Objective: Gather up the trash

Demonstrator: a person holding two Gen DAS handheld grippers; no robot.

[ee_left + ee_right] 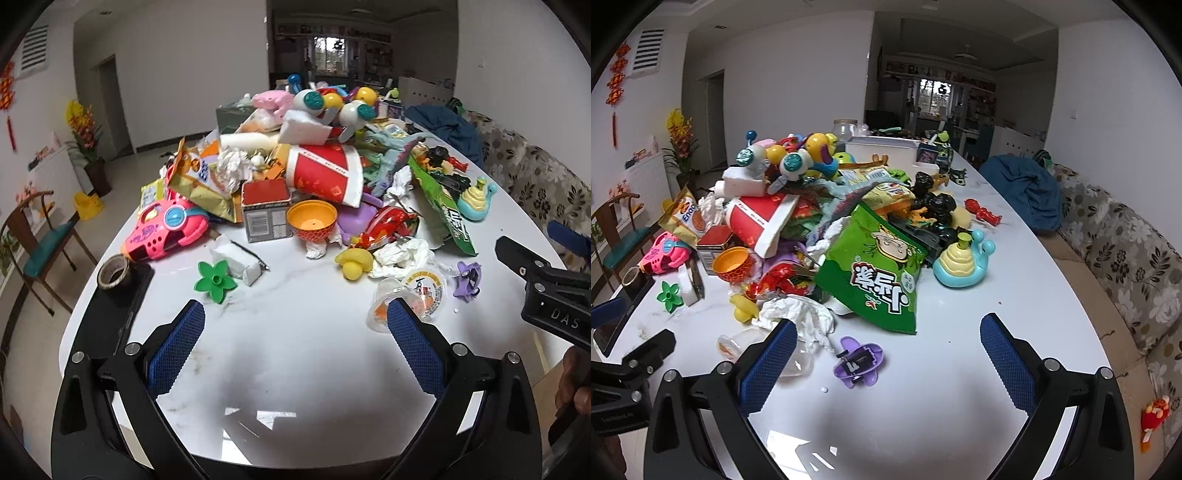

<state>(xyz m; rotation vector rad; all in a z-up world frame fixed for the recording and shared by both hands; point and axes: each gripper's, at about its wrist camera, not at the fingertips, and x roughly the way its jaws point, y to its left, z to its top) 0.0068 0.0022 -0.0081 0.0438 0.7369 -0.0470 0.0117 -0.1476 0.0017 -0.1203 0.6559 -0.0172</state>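
Note:
A heap of toys and trash covers the white table (295, 332). Trash in it: a red paper cup (325, 173), a green snack bag (875, 269), crumpled tissue (402, 256) that also shows in the right wrist view (798, 314), and a clear jelly cup (417, 299) lying just past my left gripper's right fingertip. My left gripper (295, 317) is open and empty above bare table near the heap. My right gripper (888, 332) is open and empty, with a purple toy (858, 360) between its fingers and the green bag just beyond.
A pink toy (166, 229), green flower piece (216, 280), tape roll (112, 271) on a black tablet, yellow toy (354, 262) and blue snail toy (960, 262) lie around the heap. A floral sofa (1126, 258) runs along the right. A chair (37, 243) stands at the left.

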